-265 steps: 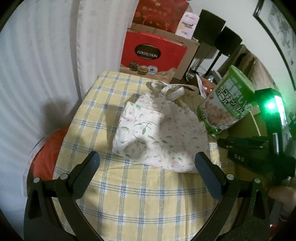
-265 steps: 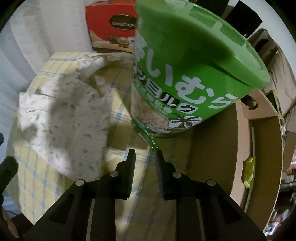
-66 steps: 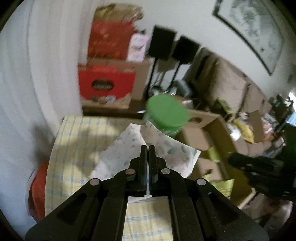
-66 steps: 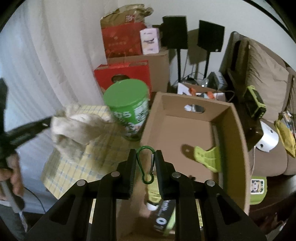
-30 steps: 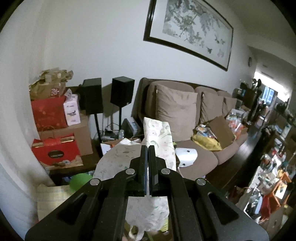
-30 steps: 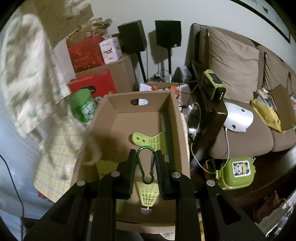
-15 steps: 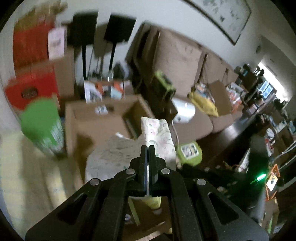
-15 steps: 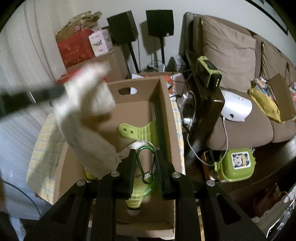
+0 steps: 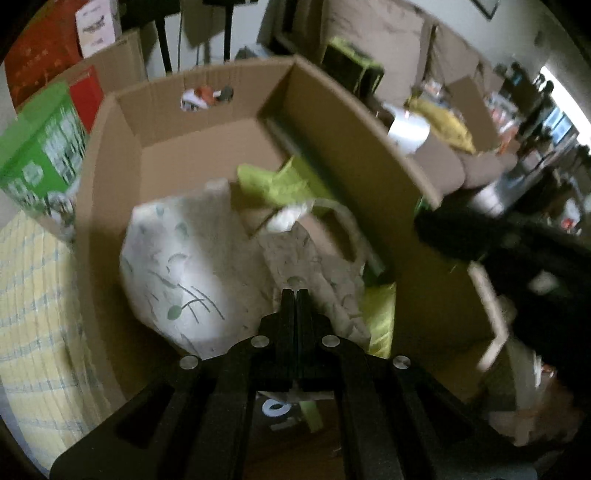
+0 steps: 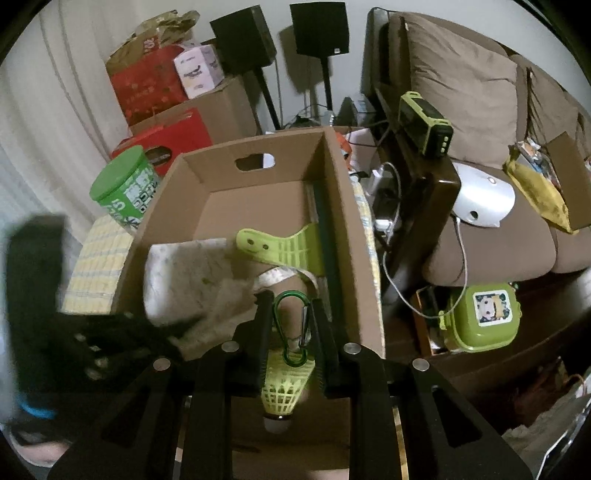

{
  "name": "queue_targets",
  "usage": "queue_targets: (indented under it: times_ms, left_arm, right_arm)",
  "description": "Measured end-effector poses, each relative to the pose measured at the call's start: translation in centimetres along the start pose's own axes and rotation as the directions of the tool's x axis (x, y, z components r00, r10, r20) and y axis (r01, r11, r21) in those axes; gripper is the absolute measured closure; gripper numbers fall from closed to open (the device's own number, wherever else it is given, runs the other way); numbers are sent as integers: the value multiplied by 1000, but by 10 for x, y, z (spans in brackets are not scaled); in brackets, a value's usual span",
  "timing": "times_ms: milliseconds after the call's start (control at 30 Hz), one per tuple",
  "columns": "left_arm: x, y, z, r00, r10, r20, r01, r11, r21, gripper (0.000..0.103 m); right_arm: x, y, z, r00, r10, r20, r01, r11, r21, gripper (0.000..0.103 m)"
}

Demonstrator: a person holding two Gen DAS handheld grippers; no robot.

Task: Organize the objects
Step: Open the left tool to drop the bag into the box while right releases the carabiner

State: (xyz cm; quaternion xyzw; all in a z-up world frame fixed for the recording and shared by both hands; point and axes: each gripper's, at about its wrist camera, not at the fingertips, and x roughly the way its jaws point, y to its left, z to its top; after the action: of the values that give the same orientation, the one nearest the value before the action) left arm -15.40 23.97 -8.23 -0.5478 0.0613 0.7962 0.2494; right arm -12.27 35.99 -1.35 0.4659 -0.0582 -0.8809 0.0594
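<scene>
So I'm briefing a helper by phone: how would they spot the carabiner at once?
Start at the open cardboard box. Over its near end, the right gripper pinches the carabiner: a dark green metal loop, unlike the lime plastic shuttlecock and clip below.

A home living room is shown: a brown cushioned sofa (image 10: 480, 122) at upper right, speakers (image 10: 319, 27) and stacked gift boxes (image 10: 147, 85) at upper left.

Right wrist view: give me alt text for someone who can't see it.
The right gripper grips a green carabiner above an open cardboard box holding a floral cloth bag, a lime clip and a yellow shuttlecock. The left gripper pinches the bag.
</scene>
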Motion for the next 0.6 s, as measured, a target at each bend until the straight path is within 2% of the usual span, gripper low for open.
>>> queue_targets:
  times_ms: [133, 300, 600]
  left_arm:
    - [10, 7, -12, 999, 1, -33, -1, 1000, -4, 102]
    - [-4, 11, -15, 999, -25, -21, 25, 999, -23, 100]
    - [-31, 18, -11, 998, -58, 35, 59, 998, -32, 60]
  right_arm:
    - [8, 9, 2, 1000, 11, -13, -11, 1000, -15, 83]
    - [33, 11, 2, 998, 24, -53, -24, 1000, 8, 83]
    - [55, 8, 2, 997, -22, -71, 23, 1000, 19, 81]
